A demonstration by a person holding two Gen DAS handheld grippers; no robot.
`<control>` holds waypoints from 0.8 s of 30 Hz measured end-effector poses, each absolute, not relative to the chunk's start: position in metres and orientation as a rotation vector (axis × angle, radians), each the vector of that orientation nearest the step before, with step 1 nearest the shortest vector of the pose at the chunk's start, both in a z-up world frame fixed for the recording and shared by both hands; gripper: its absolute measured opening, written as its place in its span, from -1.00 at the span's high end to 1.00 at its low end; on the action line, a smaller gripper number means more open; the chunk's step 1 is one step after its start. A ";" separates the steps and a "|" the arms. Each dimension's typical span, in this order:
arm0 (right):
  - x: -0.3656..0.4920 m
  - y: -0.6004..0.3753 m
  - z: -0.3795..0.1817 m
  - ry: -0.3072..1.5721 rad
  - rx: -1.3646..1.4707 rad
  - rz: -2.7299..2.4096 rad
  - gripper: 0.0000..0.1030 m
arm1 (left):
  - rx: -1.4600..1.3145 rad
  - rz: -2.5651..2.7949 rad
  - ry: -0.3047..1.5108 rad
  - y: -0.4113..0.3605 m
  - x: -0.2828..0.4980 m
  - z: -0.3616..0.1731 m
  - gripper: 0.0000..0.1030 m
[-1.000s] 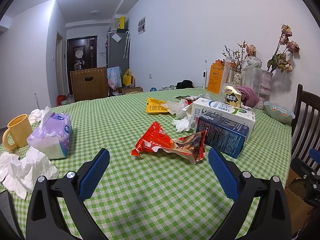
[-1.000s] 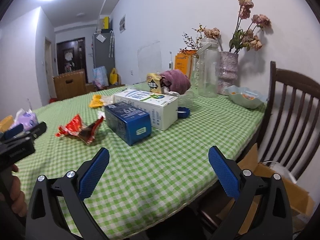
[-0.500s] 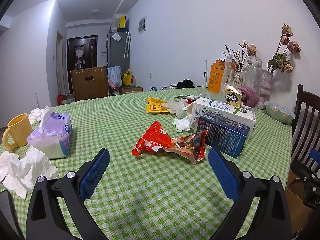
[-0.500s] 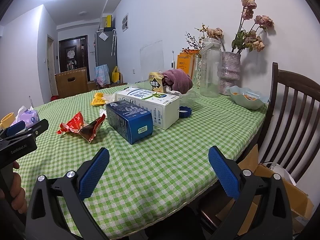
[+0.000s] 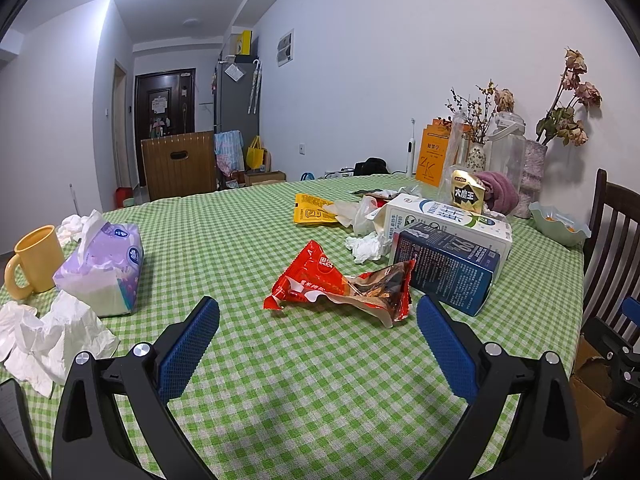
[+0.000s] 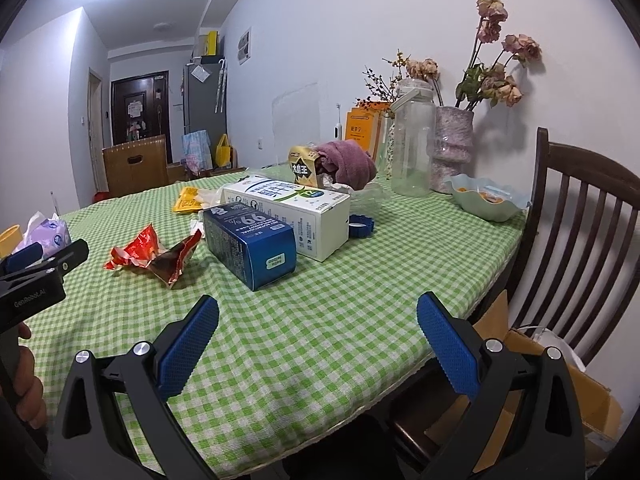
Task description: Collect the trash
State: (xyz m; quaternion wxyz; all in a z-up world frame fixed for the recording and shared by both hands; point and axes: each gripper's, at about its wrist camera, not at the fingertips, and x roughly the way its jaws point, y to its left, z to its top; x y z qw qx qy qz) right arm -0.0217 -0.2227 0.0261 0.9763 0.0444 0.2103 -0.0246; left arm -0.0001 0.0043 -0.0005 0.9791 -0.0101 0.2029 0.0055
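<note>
Trash lay scattered over green-and-white checked tablecloth (image 5: 320,392). Crumpled red foil snack wrapper (image 5: 340,286) sat mid-table, torn end toward dark blue rectangular carton (image 5: 444,270), touching or nearly so. Blue carton lay on its side, just beside longer white carton w/ green-blue print (image 5: 448,218) behind it. Small crumpled white tissue (image 5: 366,246) rested at near-left corner of the cartons; flat yellow packet (image 5: 312,210) and clear plastic wrap (image 5: 360,212) farther back.

Left side of table: purple soft tissue pack (image 5: 104,264), yellow ceramic mug (image 5: 34,258) beside it, pile of crumpled white tissues (image 5: 48,340) at near edge.

Left gripper (image 5: 318,334) hovered low over cloth, blue-padded fingers (image 5: 188,346) spread wide, nothing between them; red wrapper sat just ahead of the gap. Right gripper (image 6: 318,334) was also spread wide and empty, near table's right front edge, blue carton ahead-left, well apart.

Right-wrist view also caught blue bottle cap (image 6: 362,226) beside white carton, clear plastic jug (image 6: 412,144), pink speckled vase w/ dried flowers (image 6: 452,148), pale green wavy bowl (image 6: 488,200), dark wooden chair (image 6: 580,248), and open cardboard box (image 6: 568,384) on floor below table edge.
</note>
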 end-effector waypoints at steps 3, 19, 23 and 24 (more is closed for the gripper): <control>-0.023 -0.223 0.026 0.416 0.090 -0.054 -0.85 | -0.021 0.011 0.408 0.004 0.000 -0.001 -0.86; -0.021 -0.218 0.024 0.424 0.047 -0.074 -0.85 | -0.020 0.011 0.407 0.005 0.000 -0.001 -0.86; -0.017 -0.218 0.022 0.431 0.036 -0.067 -0.85 | -0.025 0.009 0.415 0.005 0.001 -0.002 -0.86; -0.016 -0.217 0.021 0.434 0.035 -0.064 -0.85 | -0.028 0.007 0.424 0.006 0.002 -0.003 -0.86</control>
